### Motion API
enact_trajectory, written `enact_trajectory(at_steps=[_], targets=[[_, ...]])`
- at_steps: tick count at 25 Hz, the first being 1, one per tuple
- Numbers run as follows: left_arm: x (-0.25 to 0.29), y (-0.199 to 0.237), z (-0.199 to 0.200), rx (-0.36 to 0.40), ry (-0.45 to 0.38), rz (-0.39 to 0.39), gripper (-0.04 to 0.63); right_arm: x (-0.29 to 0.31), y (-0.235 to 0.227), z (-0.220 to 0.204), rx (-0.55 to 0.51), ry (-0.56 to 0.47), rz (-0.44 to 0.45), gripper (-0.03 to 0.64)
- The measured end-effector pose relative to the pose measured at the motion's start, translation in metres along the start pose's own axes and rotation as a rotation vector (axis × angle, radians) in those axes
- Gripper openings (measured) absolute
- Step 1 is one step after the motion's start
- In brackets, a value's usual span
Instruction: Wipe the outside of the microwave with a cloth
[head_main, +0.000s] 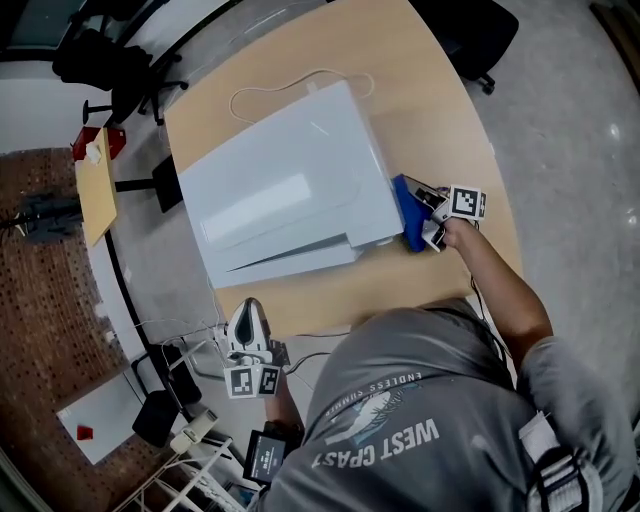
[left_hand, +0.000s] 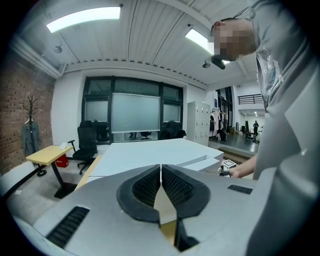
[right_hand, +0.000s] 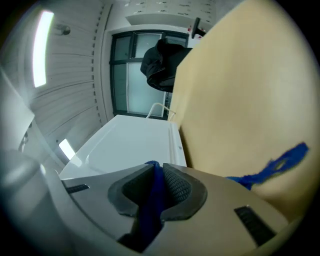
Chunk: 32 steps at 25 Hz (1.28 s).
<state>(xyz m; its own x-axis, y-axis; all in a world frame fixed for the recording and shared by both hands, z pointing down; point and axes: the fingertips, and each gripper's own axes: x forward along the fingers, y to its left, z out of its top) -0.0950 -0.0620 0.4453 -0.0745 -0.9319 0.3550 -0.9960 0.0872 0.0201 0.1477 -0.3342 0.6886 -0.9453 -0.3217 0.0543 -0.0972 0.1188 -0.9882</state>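
Grey tee (head_main: 420, 420) on the person is closest in head view, print reads approx "WEST COAST" + "ENDLESS SUMMER"; no brand legible on the white microwave (head_main: 280, 190), sitting mid-table (head_main: 450, 110). R gripper (head_main: 425, 212), jaws narrow & clamped on blue cloth (head_main: 408, 215), is by the table's right edge w/ the microwave's right side wall directly to its left, cloth touching that wall near its near corner, so R hand is nearer. L gripper (head_main: 249, 318) is closed tight, empty, just off the table's near edge, clear of the microwave.

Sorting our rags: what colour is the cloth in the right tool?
Blue; the cloth shows best in the right gripper view, clamped in the right tool.
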Motion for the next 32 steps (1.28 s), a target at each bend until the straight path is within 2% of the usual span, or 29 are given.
enact_trajectory(at_steps=[3, 5, 7, 10, 12, 14, 16, 17, 22, 23, 24, 25, 27, 28, 30, 32], targets=[[0.007, -0.003, 0.0, 0.0, 0.005, -0.012, 0.029, -0.029, 0.0, -0.031, 0.049, -0.017, -0.003, 0.06], [0.01, -0.006, 0.002, 0.007, 0.003, -0.021, 0.029, -0.028, -0.002, -0.029, 0.021, -0.004, -0.028, 0.06], [0.009, -0.009, 0.005, 0.017, -0.003, -0.029, 0.029, -0.011, 0.003, -0.008, -0.052, 0.004, -0.021, 0.06], [0.001, -0.008, 0.009, 0.031, -0.015, -0.029, 0.029, 0.034, 0.033, 0.049, -0.131, -0.048, 0.05, 0.06], [-0.005, -0.004, 0.009, 0.03, -0.024, -0.024, 0.029, 0.063, 0.072, 0.086, -0.23, -0.061, 0.091, 0.06], [-0.01, 0.001, 0.008, 0.026, -0.036, -0.025, 0.029, 0.077, 0.125, 0.112, -0.374, -0.045, 0.138, 0.06], [-0.014, 0.009, 0.008, 0.023, -0.053, -0.032, 0.029, 0.081, 0.179, 0.117, -0.556, -0.003, 0.169, 0.06], [-0.017, 0.015, 0.006, 0.019, -0.062, -0.033, 0.029, 0.082, 0.2, 0.109, -0.692, 0.044, 0.152, 0.06], [-0.034, 0.05, -0.011, -0.023, -0.098, -0.03, 0.029, 0.105, 0.244, 0.017, -1.484, 0.425, -0.059, 0.06], [-0.038, 0.058, -0.016, -0.034, -0.105, -0.027, 0.029, 0.112, 0.245, -0.007, -1.611, 0.517, -0.09, 0.06], [-0.042, 0.066, -0.02, -0.046, -0.115, -0.025, 0.029, 0.121, 0.247, -0.035, -1.688, 0.61, -0.087, 0.06], [-0.047, 0.075, -0.023, -0.057, -0.126, -0.023, 0.029, 0.133, 0.253, -0.069, -1.693, 0.693, -0.038, 0.06], [-0.056, 0.094, -0.028, -0.068, -0.145, -0.021, 0.029, 0.166, 0.268, -0.154, -1.597, 0.836, 0.122, 0.06], [-0.06, 0.105, -0.03, -0.072, -0.151, -0.02, 0.029, 0.186, 0.274, -0.2, -1.596, 0.914, 0.188, 0.06], [-0.07, 0.126, -0.032, -0.084, -0.159, -0.015, 0.029, 0.229, 0.287, -0.283, -1.685, 1.051, 0.286, 0.06], [-0.079, 0.145, -0.033, -0.098, -0.167, -0.01, 0.029, 0.27, 0.302, -0.348, -1.682, 1.111, 0.348, 0.06]])
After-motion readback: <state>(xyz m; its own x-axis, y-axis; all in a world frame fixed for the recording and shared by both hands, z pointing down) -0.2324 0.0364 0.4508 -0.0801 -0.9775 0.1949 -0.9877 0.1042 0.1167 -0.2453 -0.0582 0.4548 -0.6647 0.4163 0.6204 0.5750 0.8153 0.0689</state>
